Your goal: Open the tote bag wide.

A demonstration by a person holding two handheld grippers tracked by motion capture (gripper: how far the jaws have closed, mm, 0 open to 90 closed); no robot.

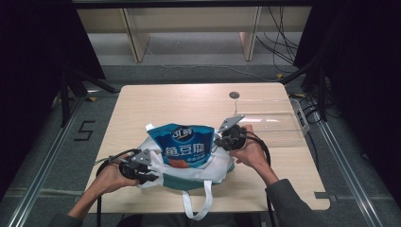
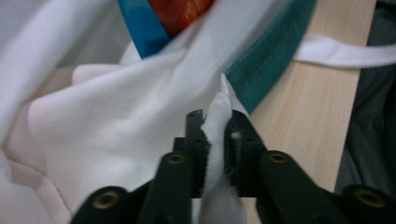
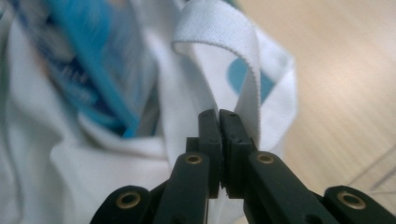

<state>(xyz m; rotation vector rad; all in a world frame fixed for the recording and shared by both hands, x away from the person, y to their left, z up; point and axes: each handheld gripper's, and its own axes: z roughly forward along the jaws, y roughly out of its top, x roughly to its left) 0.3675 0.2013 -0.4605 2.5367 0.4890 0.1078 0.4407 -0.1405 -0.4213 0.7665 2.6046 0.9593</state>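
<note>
Left hand-held gripper [image 2: 215,128] pinches the white bag's [image 1: 156,177] soft rim; right hand-held gripper [image 3: 219,122] clamps its strap [image 3: 233,51]. Limp cloth on the worktop [image 1: 189,101], blue pouch [image 1: 182,144] inside; edges seem the best hold.

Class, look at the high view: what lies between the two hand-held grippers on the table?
The blue snack pouch, standing in the white tote bag, lies between the left hand-held gripper and the right hand-held gripper, each clamping bag fabric.
</note>
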